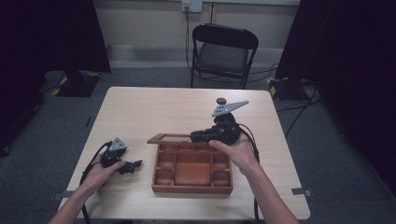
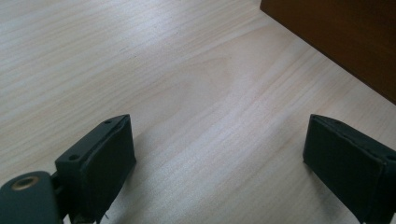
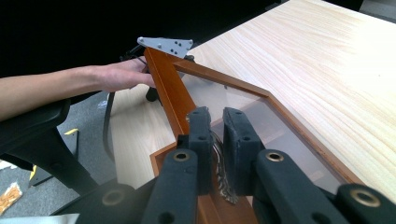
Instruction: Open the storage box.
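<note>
A brown wooden box (image 1: 191, 189) with several compartments lies on the table's near half. Its glass-paned lid (image 1: 163, 138) stands tilted up along the box's far edge. My right gripper (image 1: 196, 136) reaches in from the right. Its jaws (image 3: 217, 116) are shut on the lid's wooden frame (image 3: 166, 84), and a frayed tuft shows between the pads. My left gripper (image 1: 135, 165) rests low on the table just left of the box. It stands open (image 2: 219, 135) over bare wood with nothing between its pads, and the box's side (image 2: 345, 37) lies ahead of it.
The light wooden table (image 1: 154, 107) has free room behind and to the left of the box. A black folding chair (image 1: 223, 51) stands beyond the far edge. Dark curtains hang at both sides, and cables lie on the grey floor.
</note>
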Available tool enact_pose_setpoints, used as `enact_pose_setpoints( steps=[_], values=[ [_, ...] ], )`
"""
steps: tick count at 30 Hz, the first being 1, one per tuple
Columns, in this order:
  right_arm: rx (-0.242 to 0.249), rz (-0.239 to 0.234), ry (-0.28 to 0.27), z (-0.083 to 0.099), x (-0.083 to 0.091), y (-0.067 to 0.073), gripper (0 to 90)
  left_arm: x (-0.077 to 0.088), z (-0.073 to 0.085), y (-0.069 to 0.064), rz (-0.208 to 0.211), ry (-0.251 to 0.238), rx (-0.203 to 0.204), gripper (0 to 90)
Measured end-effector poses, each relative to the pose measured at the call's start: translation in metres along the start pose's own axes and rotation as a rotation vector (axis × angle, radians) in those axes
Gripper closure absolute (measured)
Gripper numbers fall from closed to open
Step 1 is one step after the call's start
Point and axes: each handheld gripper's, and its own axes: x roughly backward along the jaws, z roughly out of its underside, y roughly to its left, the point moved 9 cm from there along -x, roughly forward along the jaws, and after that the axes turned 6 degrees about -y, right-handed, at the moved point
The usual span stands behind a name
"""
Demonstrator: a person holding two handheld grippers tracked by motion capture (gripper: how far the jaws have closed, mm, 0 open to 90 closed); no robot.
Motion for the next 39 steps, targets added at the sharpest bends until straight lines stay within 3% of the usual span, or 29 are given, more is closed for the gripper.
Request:
enact_pose_setpoints(
  steps=[39],
  values=[
    [-0.026,-0.007,0.008,-0.0101,0.0002,-0.0074,82.7,0.0000,0.0000,0.0001,0.001,0.001,-0.001,8.0]
  ],
)
